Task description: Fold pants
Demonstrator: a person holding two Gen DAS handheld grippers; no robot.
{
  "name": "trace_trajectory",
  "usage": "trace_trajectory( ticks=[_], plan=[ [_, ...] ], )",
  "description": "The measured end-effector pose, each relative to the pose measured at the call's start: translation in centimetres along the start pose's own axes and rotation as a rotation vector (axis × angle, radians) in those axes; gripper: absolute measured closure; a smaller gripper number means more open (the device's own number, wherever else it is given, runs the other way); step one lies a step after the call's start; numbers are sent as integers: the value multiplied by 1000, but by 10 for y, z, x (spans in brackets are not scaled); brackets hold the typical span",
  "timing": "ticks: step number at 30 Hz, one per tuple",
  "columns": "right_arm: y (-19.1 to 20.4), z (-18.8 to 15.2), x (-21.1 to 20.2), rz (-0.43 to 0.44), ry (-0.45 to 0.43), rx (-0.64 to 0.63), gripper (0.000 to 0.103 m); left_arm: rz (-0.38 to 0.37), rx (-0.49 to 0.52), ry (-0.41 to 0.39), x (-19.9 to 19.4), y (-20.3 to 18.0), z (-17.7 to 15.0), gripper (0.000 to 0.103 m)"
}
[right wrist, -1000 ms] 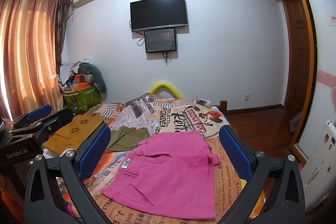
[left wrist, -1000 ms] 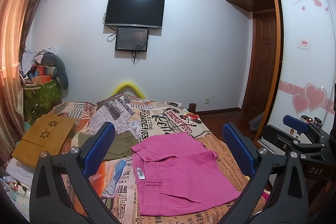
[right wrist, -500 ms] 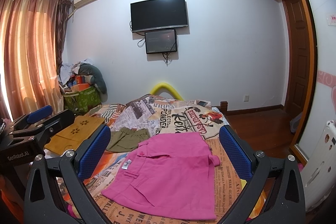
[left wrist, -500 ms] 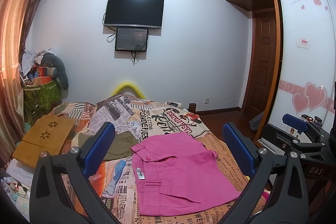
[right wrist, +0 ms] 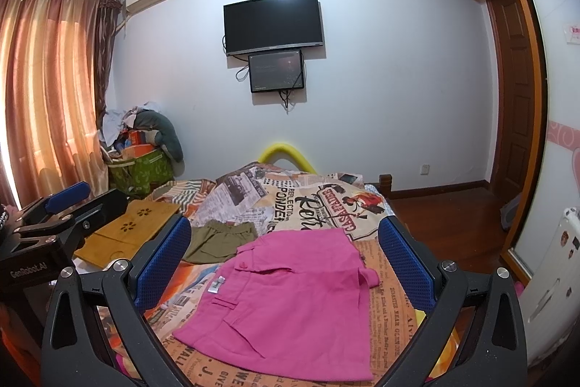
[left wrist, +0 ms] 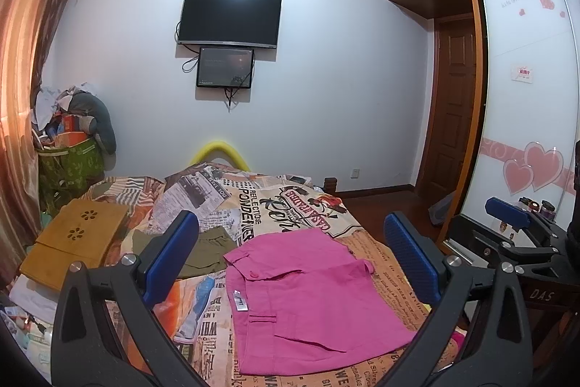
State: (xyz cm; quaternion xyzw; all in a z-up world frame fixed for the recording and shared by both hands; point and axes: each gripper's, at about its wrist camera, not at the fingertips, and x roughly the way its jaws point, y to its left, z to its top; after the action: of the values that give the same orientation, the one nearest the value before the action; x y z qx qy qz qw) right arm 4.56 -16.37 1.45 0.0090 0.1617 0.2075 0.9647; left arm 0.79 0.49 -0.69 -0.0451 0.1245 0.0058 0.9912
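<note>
Pink pants (left wrist: 304, 300) lie flat and folded on the newspaper-print bedspread (left wrist: 261, 209), with a white tag near the waistband; they also show in the right wrist view (right wrist: 290, 303). My left gripper (left wrist: 290, 256) is open and empty, held above the near edge of the pants. My right gripper (right wrist: 286, 260) is open and empty, also above the pants. The right gripper's body (left wrist: 518, 242) shows at the right of the left wrist view. The left gripper's body (right wrist: 47, 227) shows at the left of the right wrist view.
Folded olive shorts (left wrist: 206, 252) lie left of the pink pants. A wooden lap tray (left wrist: 76, 242) sits at the bed's left edge. A green basket piled with clothes (left wrist: 69, 162) stands in the corner. A wardrobe door (left wrist: 525, 115) is at right.
</note>
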Motion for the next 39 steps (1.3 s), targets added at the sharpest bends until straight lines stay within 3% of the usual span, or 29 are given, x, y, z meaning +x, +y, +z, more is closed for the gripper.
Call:
trace_trajectory(
  ticks=[8,14,19,25,28,33,36,39],
  plan=[
    [-14,-8,19,-53,28,8,0,34,19,27,25,7,-3,0],
    [-47,-18,48,-121,102,32,0,23,24,155,83,26,-9,0],
    [-76,-28,75,-179,178,6,0,83,91,246,136,38,-22,0],
    [-102,-52,114,-191,301,-5,0,58,115,426,207,58,-63,0],
    [-113,-67,135,-182,377,9,6,41,91,502,233,67,-87,0],
    [-127,-99,171,-158,511,8,19,0,80,631,271,74,-121,30],
    [-135,-115,193,-175,565,4,33,-29,73,684,287,75,-135,38],
    [-144,-126,209,-136,615,45,44,-54,62,720,296,75,-145,46]
  ],
)
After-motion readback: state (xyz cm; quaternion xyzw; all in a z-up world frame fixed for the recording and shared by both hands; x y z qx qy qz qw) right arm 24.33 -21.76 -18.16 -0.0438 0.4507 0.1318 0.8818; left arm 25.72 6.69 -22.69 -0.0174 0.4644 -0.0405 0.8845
